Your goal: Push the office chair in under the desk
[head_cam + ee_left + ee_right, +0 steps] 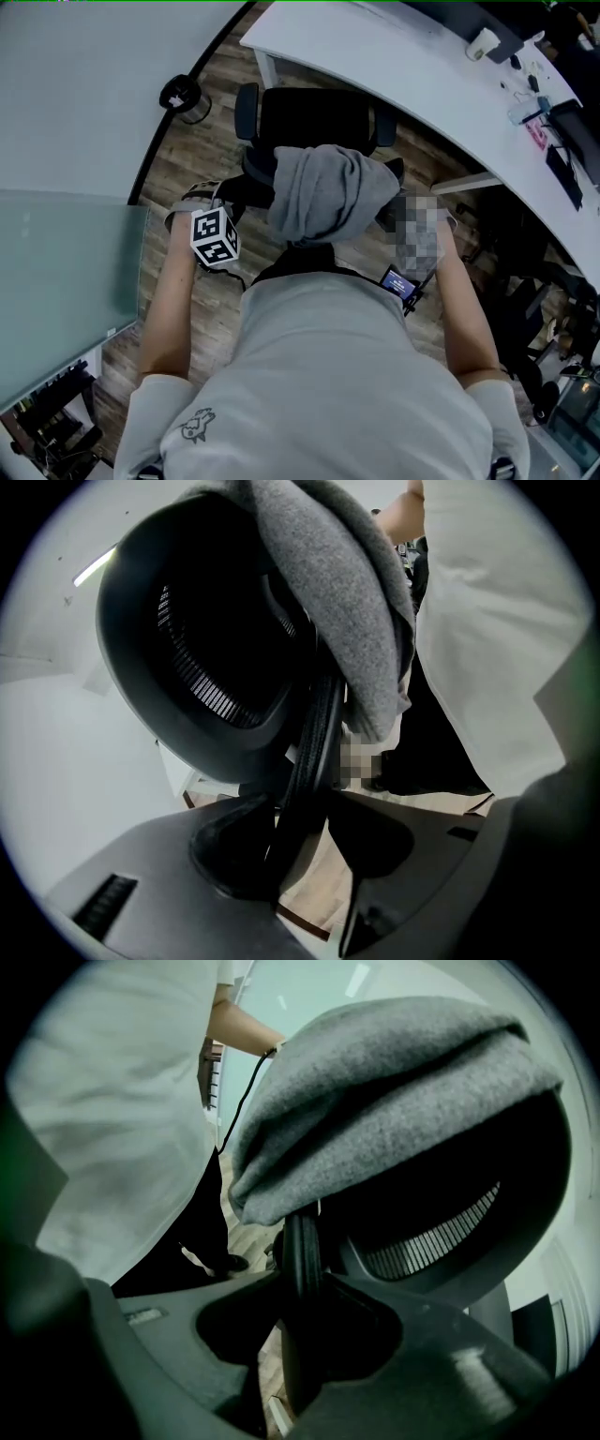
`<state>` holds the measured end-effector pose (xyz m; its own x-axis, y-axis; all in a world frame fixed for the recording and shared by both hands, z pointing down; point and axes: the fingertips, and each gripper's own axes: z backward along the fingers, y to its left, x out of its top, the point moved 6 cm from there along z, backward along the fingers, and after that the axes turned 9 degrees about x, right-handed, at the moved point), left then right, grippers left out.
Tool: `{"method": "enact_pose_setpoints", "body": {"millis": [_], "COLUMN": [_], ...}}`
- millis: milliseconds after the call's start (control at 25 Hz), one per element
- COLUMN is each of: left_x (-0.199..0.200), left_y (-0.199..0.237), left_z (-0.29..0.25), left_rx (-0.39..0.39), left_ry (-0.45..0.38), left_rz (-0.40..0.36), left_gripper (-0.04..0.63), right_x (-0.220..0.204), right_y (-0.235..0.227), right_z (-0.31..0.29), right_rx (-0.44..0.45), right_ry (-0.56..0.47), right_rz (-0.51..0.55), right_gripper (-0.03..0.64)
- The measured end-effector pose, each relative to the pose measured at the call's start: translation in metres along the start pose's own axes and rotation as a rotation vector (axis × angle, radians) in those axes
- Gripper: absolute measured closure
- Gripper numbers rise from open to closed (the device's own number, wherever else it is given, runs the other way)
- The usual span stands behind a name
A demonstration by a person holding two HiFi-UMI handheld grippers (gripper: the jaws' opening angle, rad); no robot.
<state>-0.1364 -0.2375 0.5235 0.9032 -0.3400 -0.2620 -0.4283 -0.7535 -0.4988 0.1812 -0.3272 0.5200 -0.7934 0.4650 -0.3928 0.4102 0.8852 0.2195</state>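
Step in hand: the push itself, with both tools already gripping the chair.

- Black mesh-backed office chair stands on the wood-pattern floor. Its seat is near the left end of the curved white desk and close to the desk's near edge, but I judge it is not yet tucked under.
- A grey fleece garment is draped over the top of the backrest.
- Left gripper: jaws clamped on the black ribbed rim of the backrest, on its left side.
- Right gripper: jaws likewise closed on the rim, on its right side, just below the garment's hem.

Next move (judgement): an even forward push from both sides, steered so the armrests clear the desk edge. The garment could slide off.

Containers: one white cup stands at the far right of the desk; I cannot see what is in it.
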Motion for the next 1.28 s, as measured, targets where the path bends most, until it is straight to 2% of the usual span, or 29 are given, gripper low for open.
{"method": "enact_pose_setpoints", "body": {"millis": [560,880,1280], "left_x": [0.022,0.055,0.089], "left_y": [0.073,0.094,0.122], "left_z": [-0.053,-0.077,-0.105], "left_rx": [-0.059,-0.078,-0.092], "left_ry": [-0.150,-0.199,-0.223], "left_rz": [-0.219,-0.286,-0.323], "left_gripper": [0.420,0.420,0.420], "right_x": [-0.006,-0.030,-0.060], "right_y": [-0.005,-0.010,-0.031], "right_z": [0.000,0.006,0.009], "right_rx": [-0.127,-0.147,-0.167], "right_ry": [0.067,0.097,0.111], "right_rz": [-0.229,-0.301,-0.326], "right_gripper": [0.494,0.494,0.497]}}
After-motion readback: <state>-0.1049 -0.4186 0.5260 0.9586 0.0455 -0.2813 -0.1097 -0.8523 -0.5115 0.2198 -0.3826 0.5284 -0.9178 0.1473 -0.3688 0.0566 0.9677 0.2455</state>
